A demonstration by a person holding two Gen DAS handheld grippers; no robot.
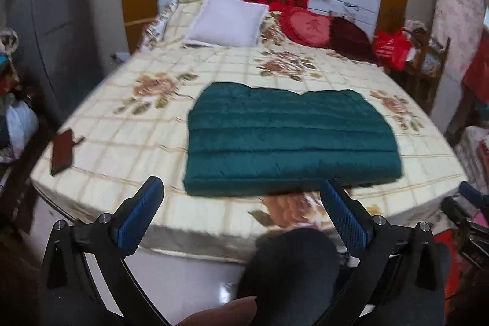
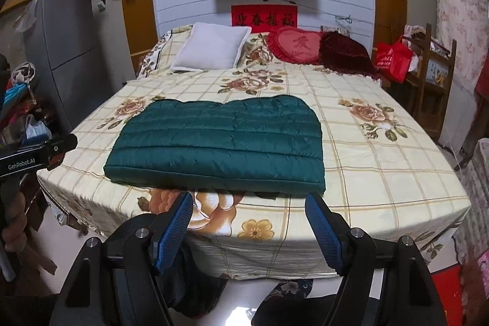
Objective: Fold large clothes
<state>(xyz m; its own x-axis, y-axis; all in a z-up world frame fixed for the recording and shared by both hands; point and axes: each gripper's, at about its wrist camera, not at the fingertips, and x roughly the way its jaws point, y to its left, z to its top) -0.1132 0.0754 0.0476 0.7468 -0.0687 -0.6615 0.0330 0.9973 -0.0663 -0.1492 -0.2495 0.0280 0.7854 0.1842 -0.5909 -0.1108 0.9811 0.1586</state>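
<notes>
A dark green quilted jacket (image 1: 290,139) (image 2: 223,142) lies folded into a flat rectangle on the floral bedspread (image 1: 122,148) (image 2: 382,167), near the bed's front edge. My left gripper (image 1: 243,188) hangs open in front of the bed, short of the jacket, with nothing between its blue pads (image 1: 140,213). Just before the jacket's front edge, my right gripper (image 2: 249,200) is open too, its blue pads (image 2: 172,231) empty. The left gripper's body (image 2: 33,158) shows at the left edge of the right wrist view.
A white pillow (image 2: 211,51), a red heart cushion (image 2: 295,46) and a dark red cushion (image 2: 345,54) lie at the head of the bed. A grey fridge (image 2: 67,51) stands left, a wooden chair with a red bag (image 2: 394,60) right. A dark flat object (image 1: 62,152) lies on the bed's left edge.
</notes>
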